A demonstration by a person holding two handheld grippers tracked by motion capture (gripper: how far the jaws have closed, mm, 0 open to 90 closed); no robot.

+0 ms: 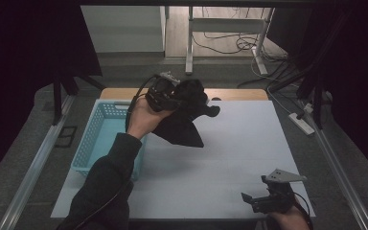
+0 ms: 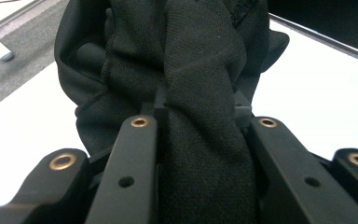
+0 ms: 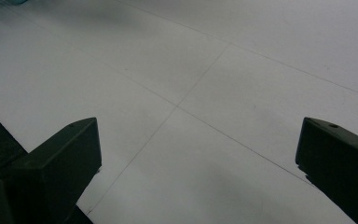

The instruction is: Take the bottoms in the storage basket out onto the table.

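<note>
High view: left hand-held gripper (image 1: 178,101) raised above tabletop (image 1: 230,153), jaws clamped on bunched black cloth (image 1: 184,125), cloth dangling free just beside blue basket (image 1: 104,139) at left edge of tabletop. Right hand-held gripper (image 1: 258,197) parked low at near right corner, well apart from cloth. Step in hand, judged: carrying cloth, likely toward basket. To do well: keep clamp firm, lift enough for hanging tail to clear basket rim, centre over basket before lowering, release only once most of fabric sits inside; watch for tail catching on rim or draping outside. Left gripper view: close-up of grip, thick fold of knit fabric (image 2: 200,140) pinched between jaws, seam and weave visible, bulk of cloth bunched ahead; grip quality readable here, not from above. High view gives basket position and hang of cloth, both missing from close-up. Right gripper view: jaws spread wide, nothing between, bare white tabletop (image 3: 205,84) with faint seam lines ahead; confirms right side idle, jaw gap hard to read from high view.
</note>
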